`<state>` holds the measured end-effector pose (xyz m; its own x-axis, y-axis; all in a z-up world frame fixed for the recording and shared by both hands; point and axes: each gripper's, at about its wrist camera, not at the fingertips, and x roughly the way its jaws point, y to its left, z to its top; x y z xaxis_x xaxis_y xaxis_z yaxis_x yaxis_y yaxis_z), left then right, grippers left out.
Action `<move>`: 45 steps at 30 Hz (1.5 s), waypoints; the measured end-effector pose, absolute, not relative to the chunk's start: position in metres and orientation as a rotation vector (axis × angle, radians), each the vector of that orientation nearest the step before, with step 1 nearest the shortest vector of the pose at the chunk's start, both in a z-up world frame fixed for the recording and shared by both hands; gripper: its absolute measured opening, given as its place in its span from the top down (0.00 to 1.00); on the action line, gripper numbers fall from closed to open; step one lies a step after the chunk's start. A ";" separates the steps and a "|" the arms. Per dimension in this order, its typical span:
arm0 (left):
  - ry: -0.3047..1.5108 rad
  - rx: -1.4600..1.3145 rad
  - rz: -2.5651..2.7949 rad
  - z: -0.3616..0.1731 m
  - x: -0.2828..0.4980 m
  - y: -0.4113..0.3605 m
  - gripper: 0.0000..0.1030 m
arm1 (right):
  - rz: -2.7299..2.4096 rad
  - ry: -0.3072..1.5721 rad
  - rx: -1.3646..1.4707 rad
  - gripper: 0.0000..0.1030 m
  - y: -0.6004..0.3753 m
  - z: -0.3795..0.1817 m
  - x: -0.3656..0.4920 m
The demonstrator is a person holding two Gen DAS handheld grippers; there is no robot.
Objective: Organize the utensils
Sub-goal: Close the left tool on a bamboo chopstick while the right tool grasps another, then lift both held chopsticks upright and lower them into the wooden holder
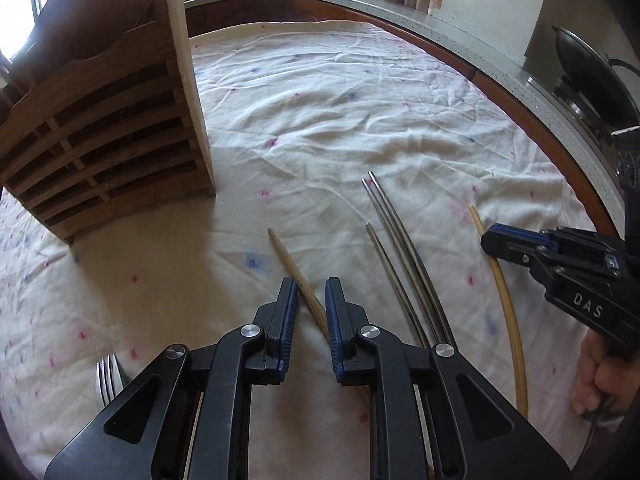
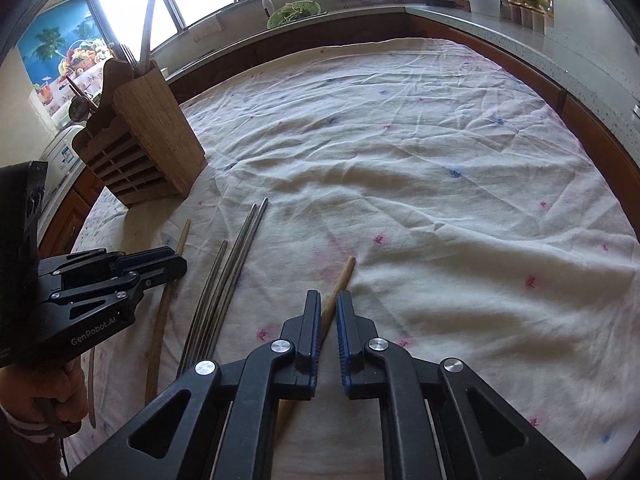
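Note:
A wooden utensil holder (image 1: 104,120) stands on the cloth at the left; it also shows in the right wrist view (image 2: 148,136), with a fork and other utensils standing in it. My left gripper (image 1: 311,284) is open, its jaws either side of a brown wooden chopstick (image 1: 288,258) lying on the cloth. My right gripper (image 2: 328,298) is open around a light wooden chopstick (image 2: 342,284). Three metal chopsticks (image 1: 394,232) lie between the two wooden ones, also in the right wrist view (image 2: 234,256). The light chopstick (image 1: 506,304) shows in the left wrist view beside the right gripper (image 1: 490,240).
A white cloth with small pink and blue marks (image 2: 400,152) covers the round table. Fork tines (image 1: 108,376) lie at the left near edge. A kitchen counter (image 1: 420,16) with bottles, a kettle and a wok runs behind the table.

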<state>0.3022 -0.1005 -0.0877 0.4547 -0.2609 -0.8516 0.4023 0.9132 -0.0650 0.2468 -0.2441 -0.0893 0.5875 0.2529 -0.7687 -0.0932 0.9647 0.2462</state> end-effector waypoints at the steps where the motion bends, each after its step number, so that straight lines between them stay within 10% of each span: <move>1: 1.028 0.147 -0.393 -0.087 0.301 -0.097 0.85 | 0.206 0.924 0.186 0.92 -0.244 -0.090 0.246; 8: 1.014 0.174 -0.338 -0.090 0.309 -0.105 0.69 | 0.198 0.927 0.164 0.90 -0.236 -0.089 0.257; 16: 0.984 0.189 -0.365 -0.088 0.303 -0.112 0.95 | 0.202 0.911 0.155 0.93 -0.234 -0.089 0.256; 45: 0.639 -0.184 -0.382 0.042 0.181 0.007 0.95 | 0.405 0.571 0.199 0.95 -0.212 0.054 0.160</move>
<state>0.1809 0.0068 0.0422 0.7362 -0.4019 -0.5445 0.2900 0.9143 -0.2828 0.1599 -0.2121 0.0538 0.7656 0.4242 -0.4837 -0.3155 0.9028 0.2924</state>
